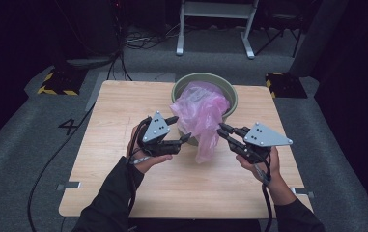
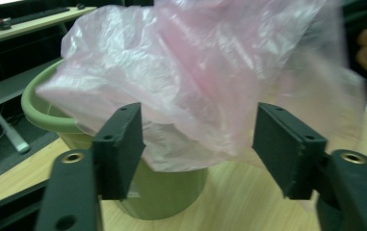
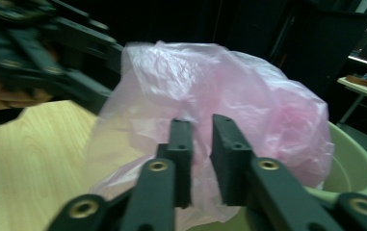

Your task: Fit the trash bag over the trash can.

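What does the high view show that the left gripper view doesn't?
High view: the whole table, both hands, the left tool and the right tool, with the floor around. Left gripper view: a close look along its own tool, jaws apart, plastic hanging past them. Both: the pink bag draped over the green bin.

1. I worked at a light wooden table standing on grey carpet.
2. Beyond it the room lay dark, nearly black at both sides.
3. A white metal frame stood on the floor behind the table, with loose cables trailing beside it.
4. Two black bases with yellow-and-black hazard stripes sat near the far corners.
5. A "4" was marked on the carpet.
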